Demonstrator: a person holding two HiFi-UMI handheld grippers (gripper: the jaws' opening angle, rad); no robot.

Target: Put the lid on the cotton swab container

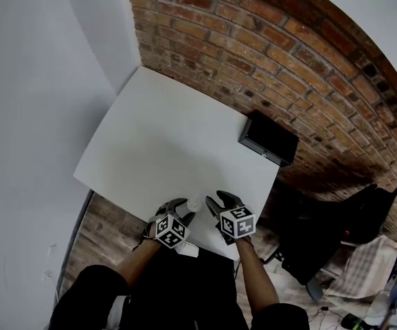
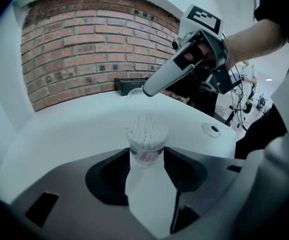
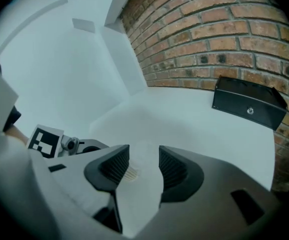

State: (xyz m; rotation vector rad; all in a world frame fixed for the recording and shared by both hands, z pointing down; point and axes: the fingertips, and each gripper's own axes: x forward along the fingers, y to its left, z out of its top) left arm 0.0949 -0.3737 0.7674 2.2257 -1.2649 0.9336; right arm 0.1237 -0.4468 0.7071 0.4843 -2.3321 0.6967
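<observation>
Left gripper [image 1: 183,210] is clamped on the cotton swab container [image 1: 194,203]: in the left gripper view both ribbed pads [image 2: 177,168] sit against its sides, jaws only partly closed in. Container is upright, white swab tips packed at the top; can't tell if the top is covered or bare.

Right gripper [image 1: 219,203] is just right of the container, jaws wide apart. In its own view a pale translucent shape with swab sticks showing through lies in the gap; can't tell that either pad touches it. From the left gripper view, its tip hangs above and behind the container, not around it.

All of this is at bottom centre of the head view, on the near edge of the white table [image 1: 164,136]. Marker cubes [image 1: 171,229] face up on both grippers, and black sleeves [image 1: 95,287] run off the bottom edge.

Black box [image 1: 268,137] is at the table's far right edge, against the brick wall [image 1: 253,40] across the top and right. White wall [image 1: 33,81] fills the left. Wood floor [image 1: 109,215] is lower left.
</observation>
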